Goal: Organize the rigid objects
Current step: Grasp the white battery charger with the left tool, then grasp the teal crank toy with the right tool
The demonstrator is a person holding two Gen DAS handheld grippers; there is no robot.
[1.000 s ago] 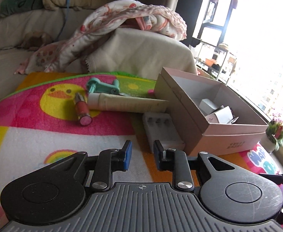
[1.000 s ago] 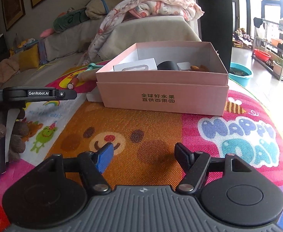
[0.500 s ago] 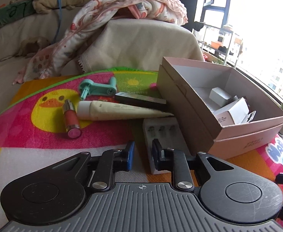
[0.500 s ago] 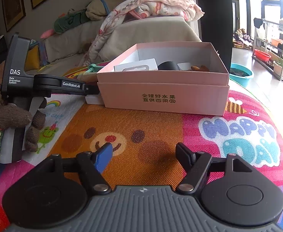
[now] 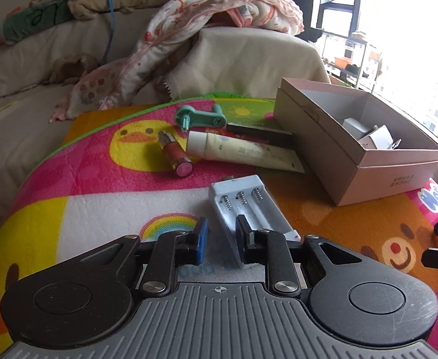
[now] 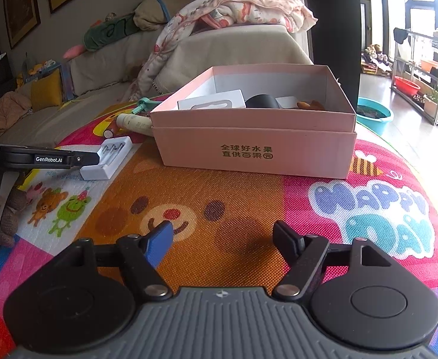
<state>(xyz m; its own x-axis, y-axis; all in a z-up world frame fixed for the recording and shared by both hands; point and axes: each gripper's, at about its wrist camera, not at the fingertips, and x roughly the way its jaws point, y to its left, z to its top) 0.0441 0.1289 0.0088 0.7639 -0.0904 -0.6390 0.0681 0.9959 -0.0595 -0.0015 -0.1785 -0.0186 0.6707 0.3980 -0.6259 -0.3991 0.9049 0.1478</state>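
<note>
Underfoot, a bright cartoon play mat (image 5: 105, 191) is spread over a low surface, and its curved left edge is seen falling away toward a beige sofa (image 5: 24, 113). Left to right in the left wrist view, a red lipstick tube (image 5: 175, 155), a teal plastic part (image 5: 201, 117) and a cream tube (image 5: 243, 152) are laid on the mat, with a dark flat bar (image 5: 261, 133) partly hidden behind the cream tube. Bare mat is left between the lipstick tube and the white battery charger (image 5: 249, 206), which is laid nearer the camera with its three spring slots facing up. Its near end is covered by the right finger of the left gripper (image 5: 220, 243), so contact cannot be confirmed. The fingers of that gripper are held slightly apart, with nothing clamped between them; the charger is lined up just off the gap.

To the right, an open pink cardboard box (image 5: 368, 167) is set on the mat, well apart from the charger. Its contents are mostly screened by its walls: white boxes and a dark rounded item (image 6: 262, 101) are glimpsed, but cannot be identified. Past the box, the window is washed out by glare.

In the right wrist view, the right gripper (image 6: 222, 239) is held low above open orange mat in front of the box, its fingers spread wide and empty.
</note>
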